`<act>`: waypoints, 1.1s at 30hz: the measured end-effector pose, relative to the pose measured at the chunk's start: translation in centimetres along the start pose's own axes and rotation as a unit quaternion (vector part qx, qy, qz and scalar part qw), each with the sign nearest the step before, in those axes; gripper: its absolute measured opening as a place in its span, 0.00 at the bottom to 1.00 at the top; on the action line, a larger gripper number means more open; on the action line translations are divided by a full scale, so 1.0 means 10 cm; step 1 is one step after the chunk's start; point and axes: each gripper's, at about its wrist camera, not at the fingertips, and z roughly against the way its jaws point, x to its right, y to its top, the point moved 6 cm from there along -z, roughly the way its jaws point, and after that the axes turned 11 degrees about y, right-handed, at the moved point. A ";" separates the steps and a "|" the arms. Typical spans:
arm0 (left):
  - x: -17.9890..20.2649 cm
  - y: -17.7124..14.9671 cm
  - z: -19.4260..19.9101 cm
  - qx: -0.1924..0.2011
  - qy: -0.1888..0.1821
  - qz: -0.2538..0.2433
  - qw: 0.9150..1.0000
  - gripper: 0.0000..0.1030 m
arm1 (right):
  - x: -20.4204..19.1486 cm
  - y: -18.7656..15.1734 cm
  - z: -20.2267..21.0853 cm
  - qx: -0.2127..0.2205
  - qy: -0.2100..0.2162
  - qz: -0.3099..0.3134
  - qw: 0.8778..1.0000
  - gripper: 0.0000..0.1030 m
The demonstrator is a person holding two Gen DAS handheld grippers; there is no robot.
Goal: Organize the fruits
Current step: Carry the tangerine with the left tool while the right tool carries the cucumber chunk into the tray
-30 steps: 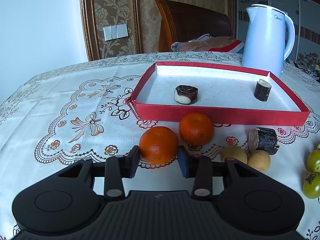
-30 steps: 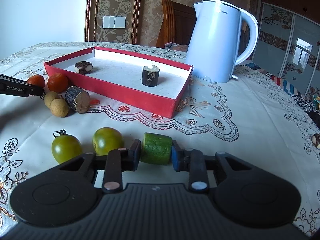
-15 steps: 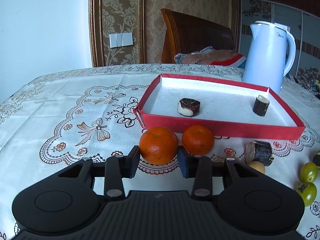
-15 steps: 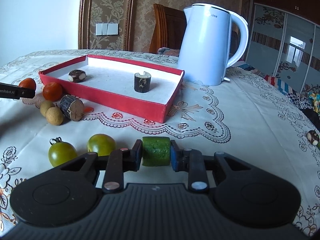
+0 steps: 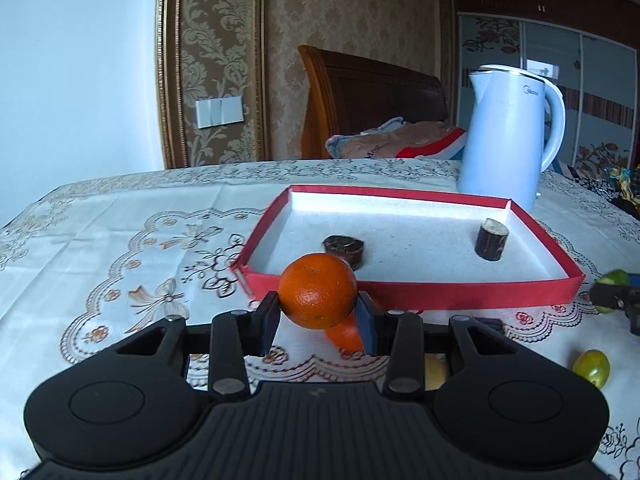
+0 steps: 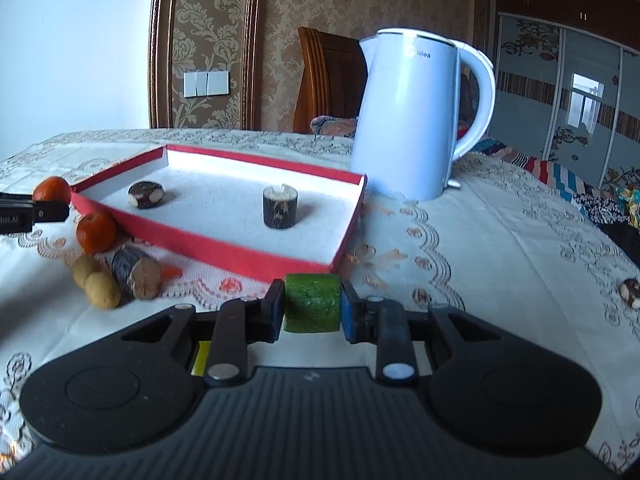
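My left gripper (image 5: 318, 318) is shut on an orange (image 5: 317, 291) and holds it above the tablecloth, just short of the red tray (image 5: 432, 290). A second orange (image 5: 347, 336) lies below, partly hidden by the blue pad. My right gripper (image 6: 312, 309) is shut on a green cucumber chunk (image 6: 312, 308), lifted near the red tray's (image 6: 240, 258) front corner. The tray holds two dark sugarcane pieces (image 6: 146, 195) (image 6: 280, 210). In the right wrist view the left gripper (image 6: 52, 206) shows at the left edge with its orange (image 6: 52, 189).
A white kettle (image 6: 408, 120) stands behind the tray. On the cloth lie an orange (image 6: 96, 232), two longans (image 6: 96, 284), a sugarcane piece (image 6: 138, 274), a green tomato (image 5: 592, 368) and a small nut-like piece (image 6: 631, 293) at the far right. A wooden chair (image 5: 372, 96) stands beyond the table.
The left gripper has lifted its orange off the cloth, up in front of the tray. The right gripper has risen with the cucumber chunk and come closer to the tray.
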 end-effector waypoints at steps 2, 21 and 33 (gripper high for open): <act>0.06 0.05 -0.04 -0.002 -0.003 -0.002 1.000 0.38 | 0.00 0.07 -0.05 0.003 -0.001 0.002 1.000 0.26; 0.67 0.32 -0.62 -0.052 -0.028 -0.029 0.998 0.38 | 0.11 0.39 -0.97 -0.054 -0.003 -0.022 0.998 0.26; 0.74 0.22 -0.88 -0.075 -0.012 -0.039 0.996 0.38 | 0.14 0.39 -1.28 -0.065 -0.023 -0.032 0.997 0.26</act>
